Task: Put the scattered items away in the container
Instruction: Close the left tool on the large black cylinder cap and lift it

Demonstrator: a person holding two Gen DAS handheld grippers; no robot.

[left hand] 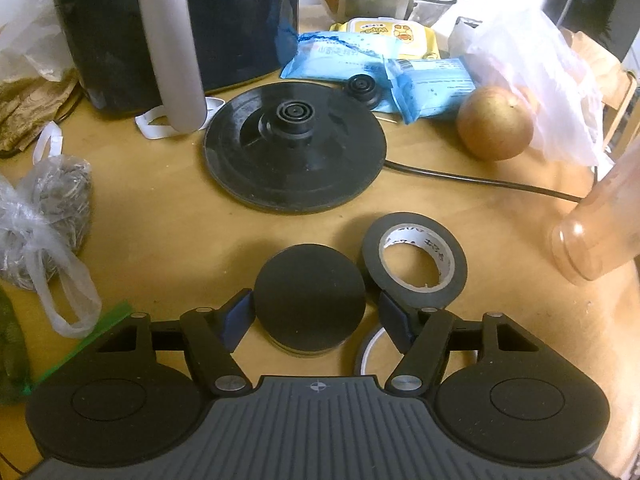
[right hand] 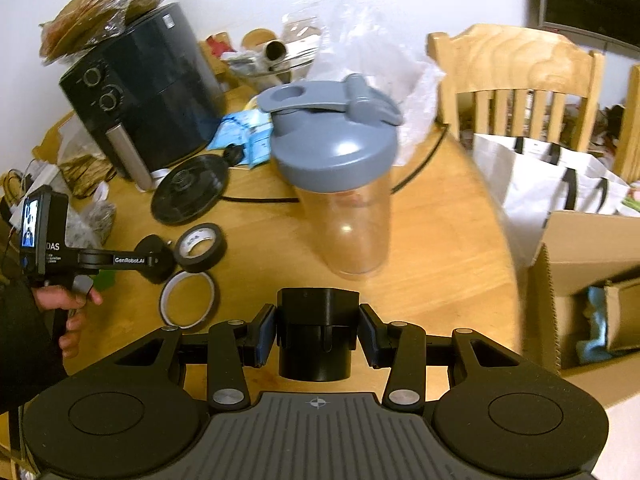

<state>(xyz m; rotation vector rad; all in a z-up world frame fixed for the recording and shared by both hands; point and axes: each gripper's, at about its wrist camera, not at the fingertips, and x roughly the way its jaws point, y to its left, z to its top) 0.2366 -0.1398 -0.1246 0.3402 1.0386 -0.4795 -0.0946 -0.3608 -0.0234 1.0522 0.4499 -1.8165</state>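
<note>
In the left wrist view my left gripper (left hand: 316,316) hangs over a small jar with a flat black lid (left hand: 310,296) on the wooden table (left hand: 168,232). Its jaws straddle the jar; the left pad is at the lid's edge and the right pad stands slightly off it. A black tape roll (left hand: 416,264) lies just right of the jar, and a thin pale tape ring (left hand: 370,350) lies under the right finger. My right gripper (right hand: 317,334) is shut on a black plastic cylinder (right hand: 316,320), held above the table. An open cardboard box (right hand: 580,236) stands to its right.
A black air fryer (left hand: 180,20), a kettle base (left hand: 294,148) with its cord, a round yellow fruit (left hand: 494,124), blue packets (left hand: 360,60) and plastic bags crowd the far side. A clear shaker with a grey lid (right hand: 340,152) stands mid-table. A wooden chair (right hand: 516,80) and a white bag (right hand: 532,176) stand beyond the edge.
</note>
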